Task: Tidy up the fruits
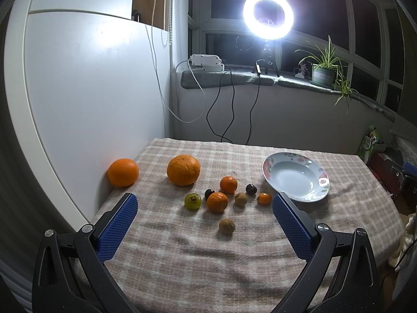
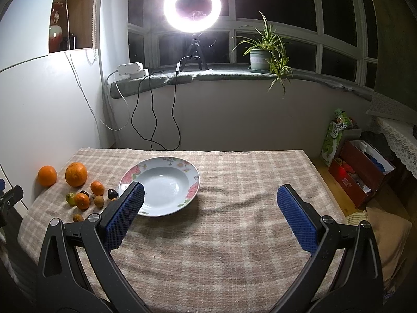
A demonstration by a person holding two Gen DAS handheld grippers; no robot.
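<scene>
So both grippers are spread wide with nothing in them: left gripper (image 1: 205, 203) hangs over the fruit, right gripper (image 2: 210, 195) just right of the plate (image 2: 191, 172). Nothing's been sorted yet by the look of it. The flowered plate holds nothing, and every fruit sits on the cloth to its left: two big oranges (image 1: 183, 169), small mandarins (image 1: 217, 202), a green one (image 1: 192, 201), dark and brown little ones. Checked tablecloth (image 2: 234, 234), ring light (image 2: 192, 7) and a potted plant (image 2: 260, 57) on the windowsill behind the plate, dark outside.
</scene>
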